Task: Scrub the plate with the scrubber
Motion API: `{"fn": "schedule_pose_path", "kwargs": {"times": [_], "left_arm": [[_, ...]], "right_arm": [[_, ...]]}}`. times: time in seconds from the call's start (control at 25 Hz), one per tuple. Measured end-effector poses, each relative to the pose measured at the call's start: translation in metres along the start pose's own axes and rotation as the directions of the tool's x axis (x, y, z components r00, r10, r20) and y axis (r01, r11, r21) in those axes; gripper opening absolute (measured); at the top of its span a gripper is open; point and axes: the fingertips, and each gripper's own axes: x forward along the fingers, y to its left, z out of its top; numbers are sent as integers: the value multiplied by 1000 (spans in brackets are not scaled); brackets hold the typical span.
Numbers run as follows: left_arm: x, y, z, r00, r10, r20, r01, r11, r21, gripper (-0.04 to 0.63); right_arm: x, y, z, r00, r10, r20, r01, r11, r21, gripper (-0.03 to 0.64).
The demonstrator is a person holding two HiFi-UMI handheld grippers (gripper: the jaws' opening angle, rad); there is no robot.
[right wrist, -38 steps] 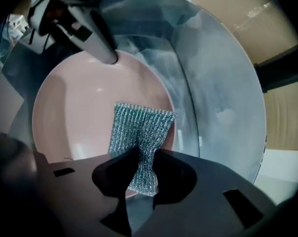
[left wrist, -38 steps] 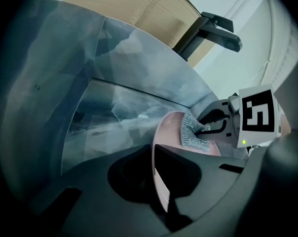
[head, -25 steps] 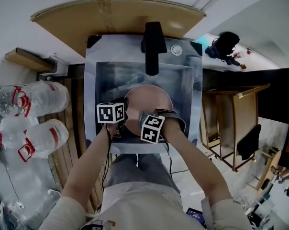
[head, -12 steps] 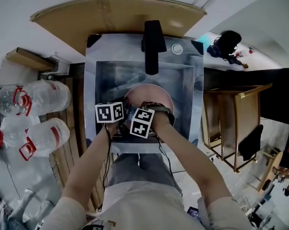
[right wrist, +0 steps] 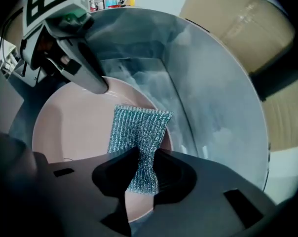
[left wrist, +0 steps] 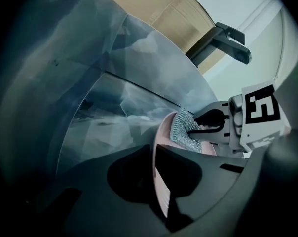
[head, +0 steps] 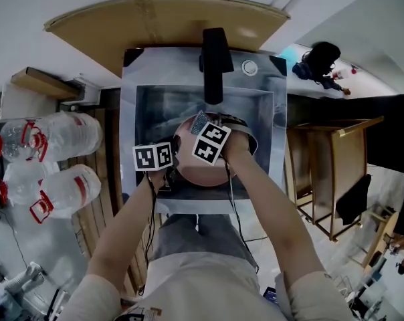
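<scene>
A pink plate (head: pixel 203 174) sits tilted in the steel sink (head: pixel 140 119). My left gripper (head: pixel 171 173) is shut on its near-left rim; in the left gripper view the rim (left wrist: pixel 162 130) runs between my left gripper's (left wrist: pixel 156 174) jaws, which have just been closing on it. My right gripper (head: pixel 205 130) points down over the plate's far part, shut on a silver mesh scrubber (head: pixel 199 120). In the right gripper view the scrubber (right wrist: pixel 139 125) is pinched in my right gripper (right wrist: pixel 141 174) and lies on the plate (right wrist: pixel 72 130) near its rim.
A black faucet (head: pixel 214 62) overhangs the sink's back edge. Large water bottles (head: pixel 55 136) lie on the left, a wooden frame (head: pixel 329 172) stands on the right, and a cardboard sheet (head: pixel 162 19) leans behind the sink.
My right gripper has carried the scrubber from the plate's near edge to its far part, toward the faucet. The left gripper and the plate have stayed put.
</scene>
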Motion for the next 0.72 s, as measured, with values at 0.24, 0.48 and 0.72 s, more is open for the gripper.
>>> {"fn": "schedule_pose_path", "kwargs": {"times": [0.24,0.48,0.72], "left_arm": [[1,2,1,1000,2,-5,-2,1000,17,40],[2,0,0,1000,0,-7,0,1000,16,40],[3,-2,1,1000,12,12,-12,1000,15,46]], "right_arm": [[-6,14,-42,994,36,-100,-38,999,-15,117],[-25,94,-61,973,165,-163,-188,973,-136,117],[-30,135,-15,971,233,49,-222,960,-168,126]]}}
